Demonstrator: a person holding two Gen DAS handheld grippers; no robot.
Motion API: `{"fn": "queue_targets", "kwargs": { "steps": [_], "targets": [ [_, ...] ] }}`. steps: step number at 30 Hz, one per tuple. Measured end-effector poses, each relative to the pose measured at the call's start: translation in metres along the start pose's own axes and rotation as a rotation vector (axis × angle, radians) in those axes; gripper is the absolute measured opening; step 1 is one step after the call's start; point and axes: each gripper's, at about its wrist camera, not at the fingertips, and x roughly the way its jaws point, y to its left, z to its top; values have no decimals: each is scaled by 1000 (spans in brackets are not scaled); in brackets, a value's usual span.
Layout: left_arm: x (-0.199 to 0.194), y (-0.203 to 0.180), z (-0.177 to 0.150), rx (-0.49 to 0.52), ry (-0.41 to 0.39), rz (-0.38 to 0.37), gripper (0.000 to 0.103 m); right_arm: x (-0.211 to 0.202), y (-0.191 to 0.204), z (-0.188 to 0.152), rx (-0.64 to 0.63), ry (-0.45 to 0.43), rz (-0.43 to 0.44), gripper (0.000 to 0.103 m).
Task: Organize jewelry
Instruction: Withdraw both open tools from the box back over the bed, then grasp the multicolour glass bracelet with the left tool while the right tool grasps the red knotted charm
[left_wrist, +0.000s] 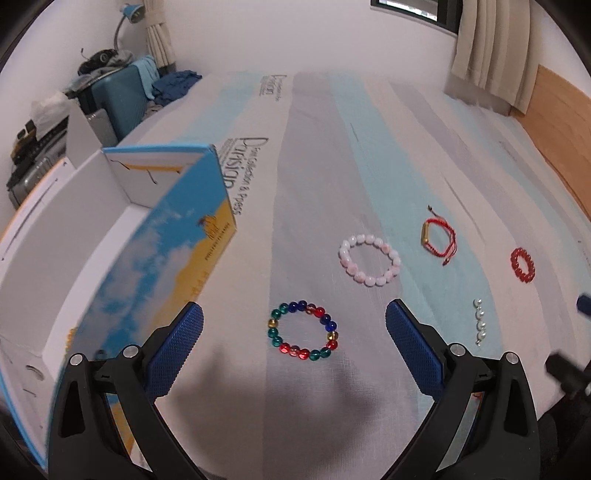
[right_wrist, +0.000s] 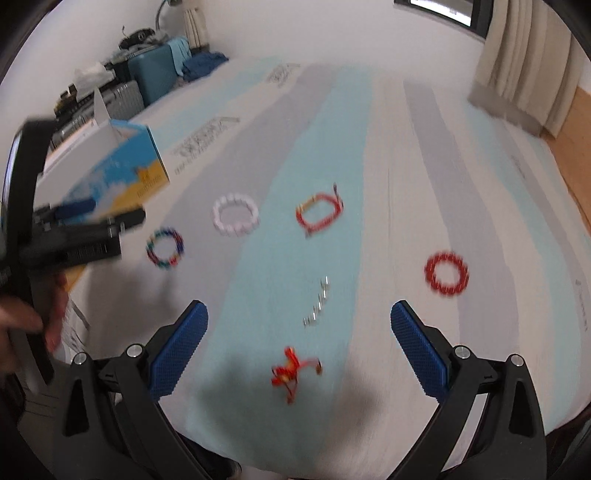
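My left gripper (left_wrist: 294, 315) is open and empty, just above a multicoloured bead bracelet (left_wrist: 302, 329) lying between its fingers on the striped bedsheet. Beyond it lie a pink bead bracelet (left_wrist: 370, 264), a red cord bracelet with a gold bar (left_wrist: 439, 238), a small red bead ring (left_wrist: 522, 265) and a short pearl strand (left_wrist: 479, 321). My right gripper (right_wrist: 299, 312) is open and empty above a small red knotted charm (right_wrist: 291, 371). The right wrist view also shows the pearl strand (right_wrist: 318, 303), red ring (right_wrist: 446, 273), cord bracelet (right_wrist: 320, 212), pink bracelet (right_wrist: 235, 215) and multicoloured bracelet (right_wrist: 165, 247).
An open blue, white and yellow box (left_wrist: 122, 236) stands at the left of the jewelry; it also shows in the right wrist view (right_wrist: 110, 170). The left gripper body (right_wrist: 66, 236) is seen there beside the box. Suitcases (left_wrist: 118, 99) and clutter lie beyond the bed's far left edge.
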Motion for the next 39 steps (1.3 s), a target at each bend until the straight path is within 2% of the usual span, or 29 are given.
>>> {"fn": "queue_targets", "kwargs": {
  "steps": [13, 24, 31, 33, 35, 39],
  "targets": [
    [53, -4, -24, 50, 53, 20, 97, 56, -17, -55, 83, 107, 38, 95],
    [84, -2, -38, 51, 101, 9, 97, 79, -9, -65, 67, 169, 96, 66],
    [92, 0, -41, 47, 94, 2, 96, 82, -7, -66, 64, 170, 103, 55],
    [92, -1, -42, 50, 87, -4, 90, 84, -7, -66, 56, 168, 96, 48],
    [91, -1, -43, 53, 82, -15, 78, 85, -9, -66, 59, 169, 95, 44],
    [89, -3, -46, 59, 78, -50, 63, 86, -13, -65, 69, 167, 95, 37]
  ]
}}
